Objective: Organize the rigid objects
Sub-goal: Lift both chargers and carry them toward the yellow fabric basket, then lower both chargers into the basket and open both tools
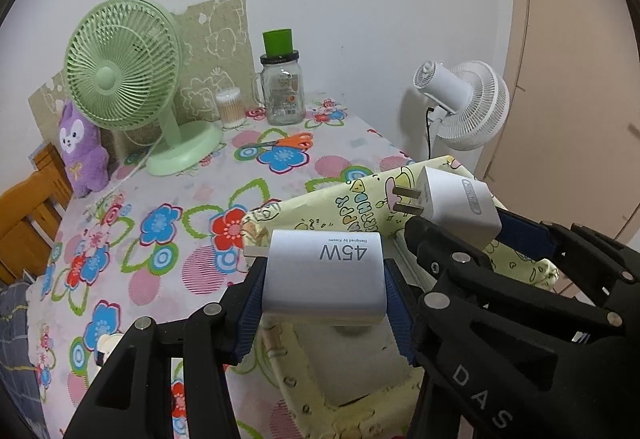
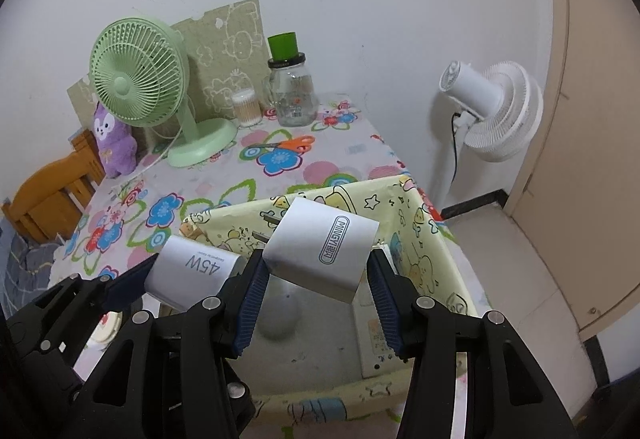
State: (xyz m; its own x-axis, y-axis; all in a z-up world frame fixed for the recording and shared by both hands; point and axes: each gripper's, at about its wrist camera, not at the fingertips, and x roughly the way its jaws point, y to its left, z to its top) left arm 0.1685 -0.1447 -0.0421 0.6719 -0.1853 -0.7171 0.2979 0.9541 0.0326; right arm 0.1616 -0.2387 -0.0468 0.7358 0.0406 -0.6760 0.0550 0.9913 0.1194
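Observation:
My left gripper [image 1: 324,279] is shut on a white 45W charger [image 1: 326,275], held above the yellow cartoon-print storage box [image 1: 348,205]. It also shows in the right wrist view [image 2: 192,273]. My right gripper [image 2: 316,283] is shut on a second white charger [image 2: 324,249], tilted, over the same box [image 2: 424,239]; this charger shows in the left wrist view [image 1: 456,201]. Inside the box lie a round grey object [image 2: 280,315] and a white flat item [image 2: 370,327].
On the flowered tablecloth [image 1: 160,239] stand a green desk fan [image 1: 124,79], a purple plush toy [image 1: 80,151], a cotton swab jar [image 1: 230,107], a glass jar with a green cap [image 1: 282,87] and orange scissors [image 1: 284,141]. A white floor fan [image 2: 492,111] stands right; a wooden chair [image 2: 52,195] left.

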